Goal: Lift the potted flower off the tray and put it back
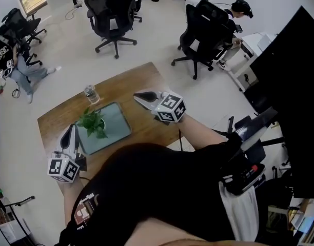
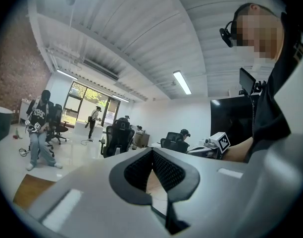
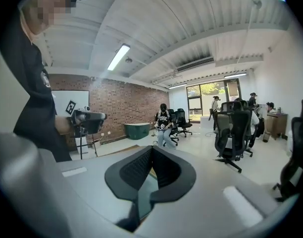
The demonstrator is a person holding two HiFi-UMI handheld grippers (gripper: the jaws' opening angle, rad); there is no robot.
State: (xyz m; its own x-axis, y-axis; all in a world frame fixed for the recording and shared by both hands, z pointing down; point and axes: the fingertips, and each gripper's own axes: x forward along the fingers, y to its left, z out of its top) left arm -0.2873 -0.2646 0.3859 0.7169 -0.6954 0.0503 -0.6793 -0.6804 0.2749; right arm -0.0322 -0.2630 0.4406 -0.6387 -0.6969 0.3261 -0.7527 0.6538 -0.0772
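Note:
In the head view a small green potted plant (image 1: 93, 122) stands on the left part of a grey-green tray (image 1: 119, 120), which lies on a wooden table (image 1: 139, 81). My left gripper (image 1: 71, 131) is raised near the tray's near-left corner, shut and empty, well apart from the plant. My right gripper (image 1: 138, 97) hovers over the table to the right of the tray, also shut with nothing between its fingers. In the left gripper view the jaws (image 2: 152, 150) meet over the room beyond. The right gripper view shows its jaws (image 3: 152, 148) closed together the same way.
A clear water bottle (image 1: 91, 94) stands on the table just behind the tray. Black office chairs (image 1: 113, 14) and a seated person (image 1: 16, 65) are on the floor beyond. A large dark screen (image 1: 295, 86) rises at the right.

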